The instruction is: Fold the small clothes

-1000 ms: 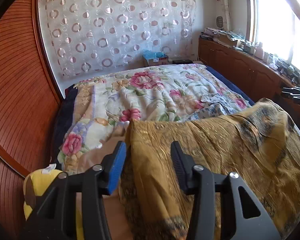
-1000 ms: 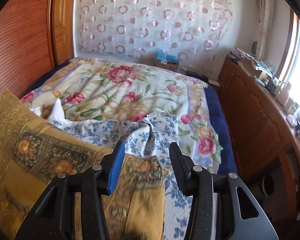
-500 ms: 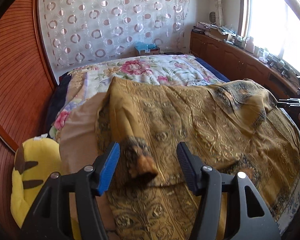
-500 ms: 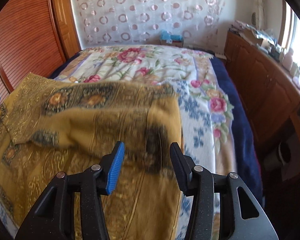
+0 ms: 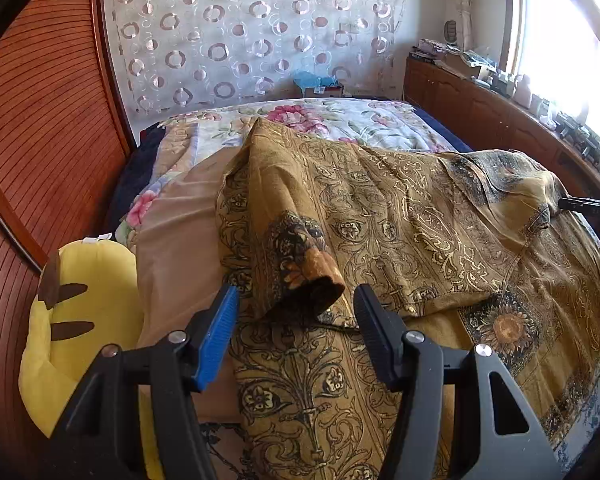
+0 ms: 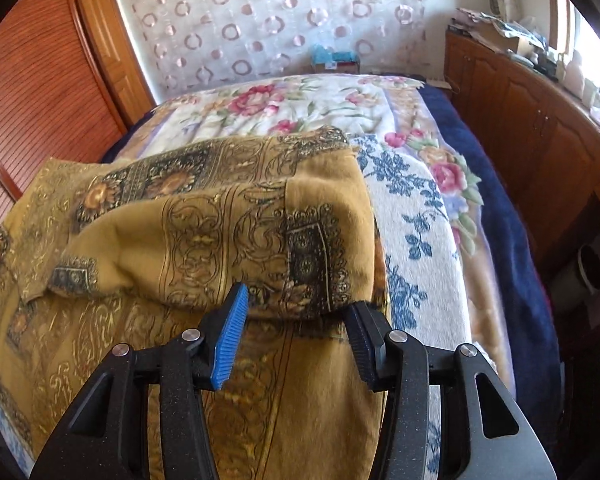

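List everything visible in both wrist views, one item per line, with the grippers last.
Patterned garment: one, mustard-gold with dark ornament, spread on the bed, far edge folded toward the grippers.
Floral bedspread: one, white with pink flowers, covering the bed.
Blue-flowered cloth: one, white and blue, under the garment's right side.
Plush toy: one, yellow with brown marks, at the bed's left edge.
Curtain: one, sheer white with rings, on the back wall.
Wooden cabinet: one, brown, along the right, clutter on top.
Blue box: one, beyond the bed.
Left hand-held gripper: black, one blue pad, open, at a folded corner.
Right hand-held gripper: black, one blue pad, open, at the folded edge.
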`<state>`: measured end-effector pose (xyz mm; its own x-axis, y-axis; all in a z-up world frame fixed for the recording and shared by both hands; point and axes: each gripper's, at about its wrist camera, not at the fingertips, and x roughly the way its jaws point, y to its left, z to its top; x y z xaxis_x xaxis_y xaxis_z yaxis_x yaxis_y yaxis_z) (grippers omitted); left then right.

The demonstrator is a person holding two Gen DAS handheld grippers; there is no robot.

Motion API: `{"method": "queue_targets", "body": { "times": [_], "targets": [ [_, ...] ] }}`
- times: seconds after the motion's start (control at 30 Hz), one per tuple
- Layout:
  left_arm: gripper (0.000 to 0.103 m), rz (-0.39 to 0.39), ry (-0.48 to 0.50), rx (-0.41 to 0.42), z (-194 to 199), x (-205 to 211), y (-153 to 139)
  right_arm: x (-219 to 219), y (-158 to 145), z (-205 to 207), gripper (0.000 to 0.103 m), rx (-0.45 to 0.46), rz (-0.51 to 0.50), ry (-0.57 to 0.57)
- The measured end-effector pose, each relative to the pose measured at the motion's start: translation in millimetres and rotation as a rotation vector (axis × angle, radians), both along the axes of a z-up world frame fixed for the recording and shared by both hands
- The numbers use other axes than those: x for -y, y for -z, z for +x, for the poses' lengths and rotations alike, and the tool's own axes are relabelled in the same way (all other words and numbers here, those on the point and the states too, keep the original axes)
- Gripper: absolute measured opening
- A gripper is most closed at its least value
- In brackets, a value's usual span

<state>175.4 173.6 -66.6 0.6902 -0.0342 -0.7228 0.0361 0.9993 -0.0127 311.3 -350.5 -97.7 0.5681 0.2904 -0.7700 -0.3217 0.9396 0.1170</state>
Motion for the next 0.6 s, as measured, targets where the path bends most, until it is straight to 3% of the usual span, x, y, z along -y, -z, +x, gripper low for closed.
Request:
{"method": "queue_targets", "body": {
  "times": [0.3, 0.6],
  "targets": [
    [0.058, -0.006, 0.027, 0.060, 3, 10, -14, -7, 1, -4, 0.050, 0.028, -0.057, 0.006],
    [0.058, 0.015, 0.025, 0.043, 19, 12, -10, -9, 2, -4, 0.050, 0.032, -0.072, 0.006]
  ]
}}
